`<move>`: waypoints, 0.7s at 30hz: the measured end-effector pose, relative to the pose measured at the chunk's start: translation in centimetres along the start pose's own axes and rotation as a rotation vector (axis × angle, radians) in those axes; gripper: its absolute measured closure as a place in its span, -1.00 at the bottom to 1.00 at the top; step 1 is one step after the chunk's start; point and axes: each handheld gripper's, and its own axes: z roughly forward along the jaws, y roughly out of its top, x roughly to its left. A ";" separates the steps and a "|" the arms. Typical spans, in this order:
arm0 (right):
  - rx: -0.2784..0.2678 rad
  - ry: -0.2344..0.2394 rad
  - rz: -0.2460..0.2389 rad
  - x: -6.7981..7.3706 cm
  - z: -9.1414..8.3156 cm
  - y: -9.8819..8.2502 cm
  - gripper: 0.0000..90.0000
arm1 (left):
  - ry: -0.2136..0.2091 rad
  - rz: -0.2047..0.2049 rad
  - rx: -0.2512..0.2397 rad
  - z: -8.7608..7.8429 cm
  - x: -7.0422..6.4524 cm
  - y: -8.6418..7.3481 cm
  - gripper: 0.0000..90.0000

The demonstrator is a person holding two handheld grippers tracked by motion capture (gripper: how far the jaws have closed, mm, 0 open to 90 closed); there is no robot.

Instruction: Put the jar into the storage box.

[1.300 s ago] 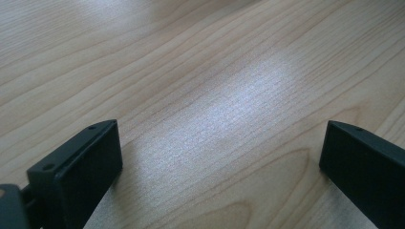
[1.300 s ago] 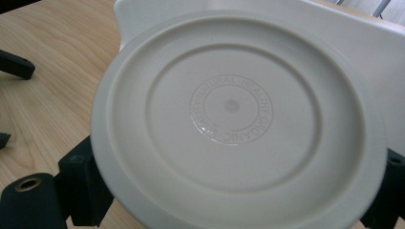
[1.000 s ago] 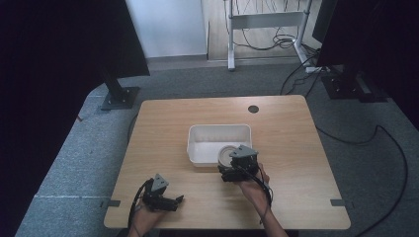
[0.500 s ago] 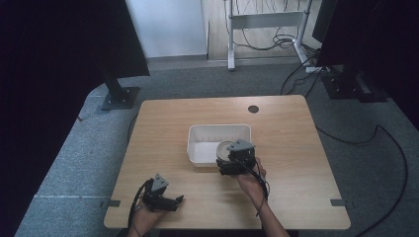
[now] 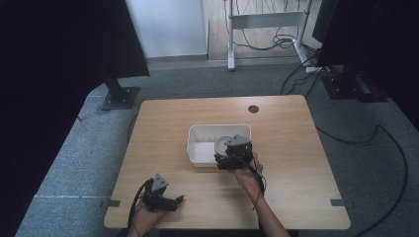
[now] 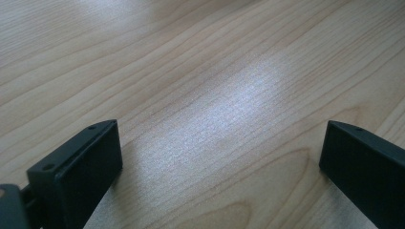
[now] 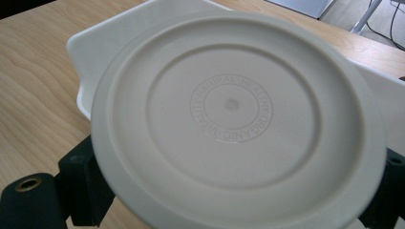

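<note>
Gripping a round cream-coloured plate (image 7: 236, 121) by its edges, the right gripper (image 5: 231, 157) sits at the near right corner of the white tray (image 5: 198, 148) in the middle of the wooden table (image 5: 286, 143). In the right gripper view the plate is seen from its underside, with a raised ring and a circle of embossed lettering at its centre, and one black jaw presses against its rim on each side, so the jaws are pinching it between them. Behind the plate in that view the tray's white rim (image 7: 83, 45) shows, with the plate held over it; from the high view the plate (image 5: 222, 145) lies partly over the tray's right end, though I cannot tell whether it touches the tray's floor or wall. The person's right hand (image 5: 249, 175) reaches in from the near edge of the table to hold that gripper.

The left gripper (image 5: 170, 201) rests low over the near left part of the table, well apart from the tray. In the left gripper view its two black jaws stand wide apart with bare wood grain between them, holding nothing. The person's left hand (image 5: 143, 217) is at the table's near edge.
</note>
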 end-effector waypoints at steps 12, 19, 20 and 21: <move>0.007 -0.018 -0.008 0.0 1.6 0.2 -0.80 | 0.000 -0.001 0.000 0.0 0.0 0.0 -0.99; 0.017 -0.027 -0.010 0.0 2.4 0.1 -0.79 | 0.000 -0.001 0.000 0.0 0.0 0.0 -0.99; 0.020 -0.028 -0.012 0.0 2.6 0.1 -0.79 | 0.000 -0.001 0.000 0.0 0.0 0.0 -0.99; 0.021 -0.030 -0.010 0.0 2.7 0.0 -0.79 | 0.000 -0.001 0.000 0.0 0.0 0.0 -0.99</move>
